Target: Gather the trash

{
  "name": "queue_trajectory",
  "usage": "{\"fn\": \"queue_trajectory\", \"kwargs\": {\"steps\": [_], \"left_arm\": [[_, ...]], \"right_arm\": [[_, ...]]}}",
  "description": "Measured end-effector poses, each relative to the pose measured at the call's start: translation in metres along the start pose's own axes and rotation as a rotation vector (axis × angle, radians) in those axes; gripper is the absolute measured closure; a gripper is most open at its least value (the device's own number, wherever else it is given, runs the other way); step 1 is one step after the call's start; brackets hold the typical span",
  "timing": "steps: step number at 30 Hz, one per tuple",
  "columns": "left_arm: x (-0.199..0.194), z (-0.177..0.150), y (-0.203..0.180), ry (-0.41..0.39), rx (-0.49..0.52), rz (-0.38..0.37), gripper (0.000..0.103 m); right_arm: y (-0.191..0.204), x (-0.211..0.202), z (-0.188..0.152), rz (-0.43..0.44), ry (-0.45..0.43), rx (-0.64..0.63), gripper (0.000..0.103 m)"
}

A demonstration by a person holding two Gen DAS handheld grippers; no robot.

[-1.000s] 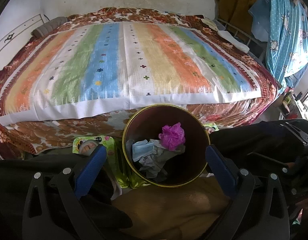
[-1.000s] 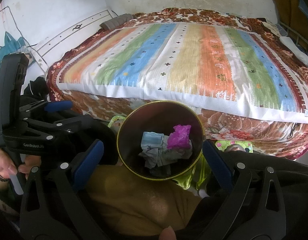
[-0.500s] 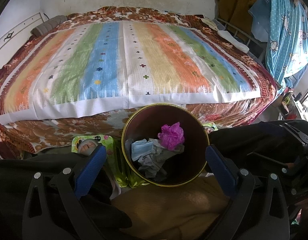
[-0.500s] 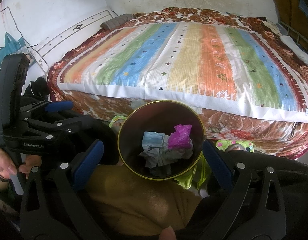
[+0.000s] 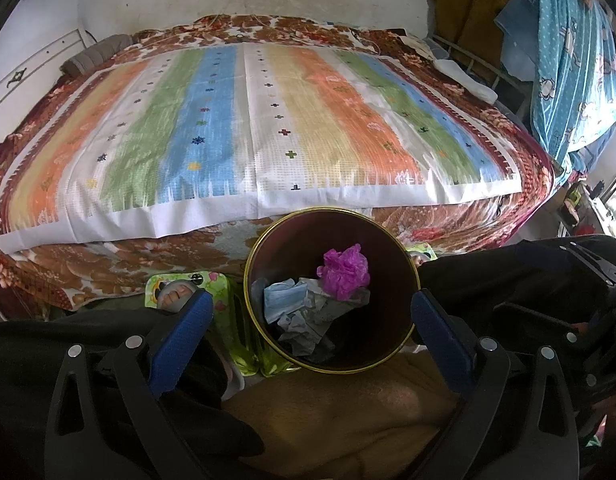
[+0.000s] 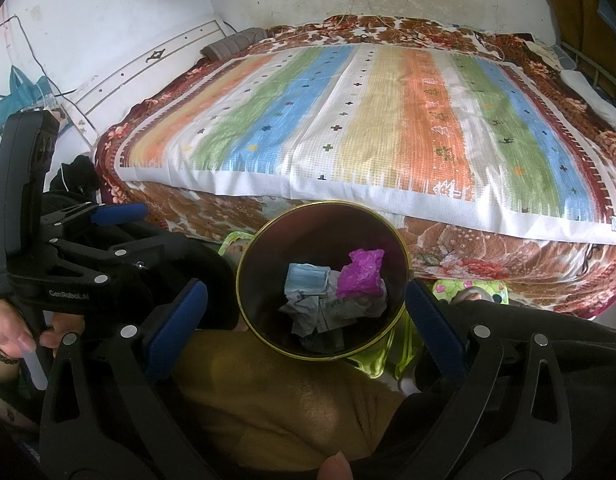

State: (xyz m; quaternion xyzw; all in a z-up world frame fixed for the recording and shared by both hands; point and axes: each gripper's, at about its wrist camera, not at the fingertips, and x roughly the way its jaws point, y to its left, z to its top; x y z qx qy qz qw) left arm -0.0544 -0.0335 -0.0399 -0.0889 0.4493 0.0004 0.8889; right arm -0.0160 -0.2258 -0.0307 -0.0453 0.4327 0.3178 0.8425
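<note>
— Looking between the left gripper [image 5: 310,318], where was the trash bin [image 5: 392,280]?
— Centred between both wide-open, empty tongs, right gripper [image 6: 305,312] too (purple wad [image 5: 344,270] and crumpled papers [image 6: 320,304] inside), striped bedspread [image 5: 243,120] beyond.

The waste bin [image 5: 332,292] stands on the floor directly in front of the bed [image 5: 259,120]. Inside it, a crumpled plastic bag [image 5: 344,268] lies right of a face mask [image 5: 281,298], both on crumpled paper [image 5: 308,326].
</note>
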Motion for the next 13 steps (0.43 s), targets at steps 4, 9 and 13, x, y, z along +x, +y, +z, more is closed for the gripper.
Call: {"fn": "queue_trajectory", "kwargs": {"steps": [4, 9, 13], "left_arm": [[0.0000, -0.0005, -0.0008, -0.002, 0.004, -0.002, 0.006], [0.0032, -0.0005, -0.0040, 0.016, 0.007, -0.011, 0.006], [0.0022, -0.0008, -0.0052, 0.016, 0.017, -0.011, 0.006]], "right_arm": [[-0.0003, 0.0000, 0.0002, 0.000, 0.000, 0.002, 0.009], [0.0003, 0.0000, 0.0001, 0.000, 0.000, 0.001, 0.009], [-0.0004, -0.0001, 0.0003, 0.001, 0.000, 0.001, 0.009]]}}
